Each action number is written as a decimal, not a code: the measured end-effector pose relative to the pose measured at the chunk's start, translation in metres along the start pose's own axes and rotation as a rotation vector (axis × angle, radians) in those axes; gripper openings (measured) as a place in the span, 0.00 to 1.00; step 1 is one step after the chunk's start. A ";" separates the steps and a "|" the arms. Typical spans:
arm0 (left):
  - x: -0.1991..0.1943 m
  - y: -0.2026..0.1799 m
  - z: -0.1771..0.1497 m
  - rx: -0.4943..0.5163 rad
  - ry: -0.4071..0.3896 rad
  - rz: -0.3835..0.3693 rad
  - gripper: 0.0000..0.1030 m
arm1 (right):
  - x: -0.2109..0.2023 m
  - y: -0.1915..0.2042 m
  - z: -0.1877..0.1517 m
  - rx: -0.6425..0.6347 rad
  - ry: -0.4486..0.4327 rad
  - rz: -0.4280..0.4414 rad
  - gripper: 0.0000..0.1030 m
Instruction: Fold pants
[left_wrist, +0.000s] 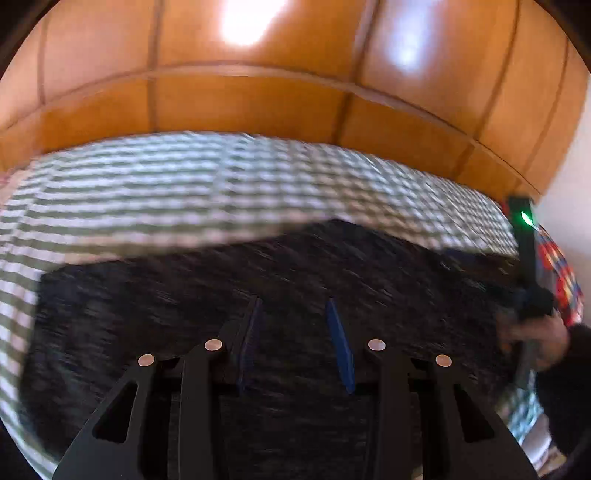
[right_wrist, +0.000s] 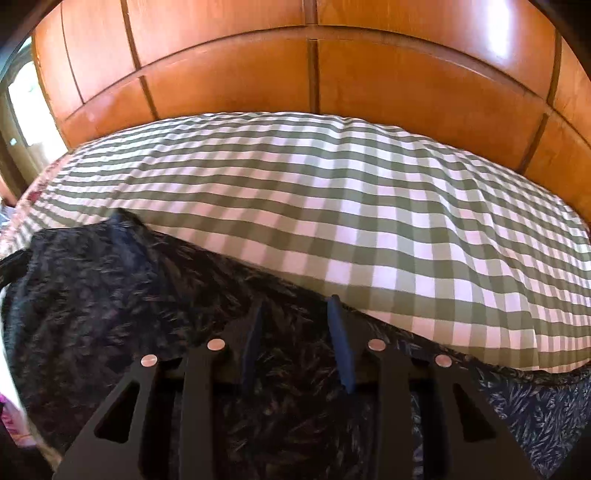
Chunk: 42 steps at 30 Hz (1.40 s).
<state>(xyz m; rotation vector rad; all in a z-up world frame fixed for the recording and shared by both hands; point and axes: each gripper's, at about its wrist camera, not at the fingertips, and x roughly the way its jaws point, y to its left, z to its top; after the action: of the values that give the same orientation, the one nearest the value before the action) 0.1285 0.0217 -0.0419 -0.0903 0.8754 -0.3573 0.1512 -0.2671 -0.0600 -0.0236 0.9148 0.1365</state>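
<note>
Both grippers are angling downward over the dark patterned pants (right_wrist: 155, 295), which are lying on the green-checked bedcover (right_wrist: 369, 221) before the wooden wardrobe (right_wrist: 406, 81). The left gripper (left_wrist: 295, 314) is standing partly spread above blurred fabric, pinching nothing. The right gripper (right_wrist: 295, 314) is likewise spread, pads (right_wrist: 341, 343) clear of cloth

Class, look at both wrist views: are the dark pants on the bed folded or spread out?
Spread out. The dark pants lie wide and flat over the checked bedcover; no folded-over layer shows, though the left view is blurred.
</note>
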 end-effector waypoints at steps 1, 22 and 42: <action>0.007 -0.006 -0.004 -0.001 0.020 -0.006 0.35 | 0.004 -0.002 -0.001 0.010 -0.019 -0.009 0.32; 0.037 -0.010 -0.041 -0.010 0.022 -0.008 0.35 | -0.064 -0.057 -0.029 0.082 -0.008 -0.022 0.34; 0.033 -0.016 -0.050 -0.004 -0.026 0.025 0.35 | -0.048 -0.110 -0.064 0.290 -0.031 -0.107 0.46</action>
<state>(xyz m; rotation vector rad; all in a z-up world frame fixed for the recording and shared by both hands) 0.1052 -0.0014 -0.0946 -0.0872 0.8507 -0.3310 0.0864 -0.3859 -0.0655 0.1976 0.8931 -0.0954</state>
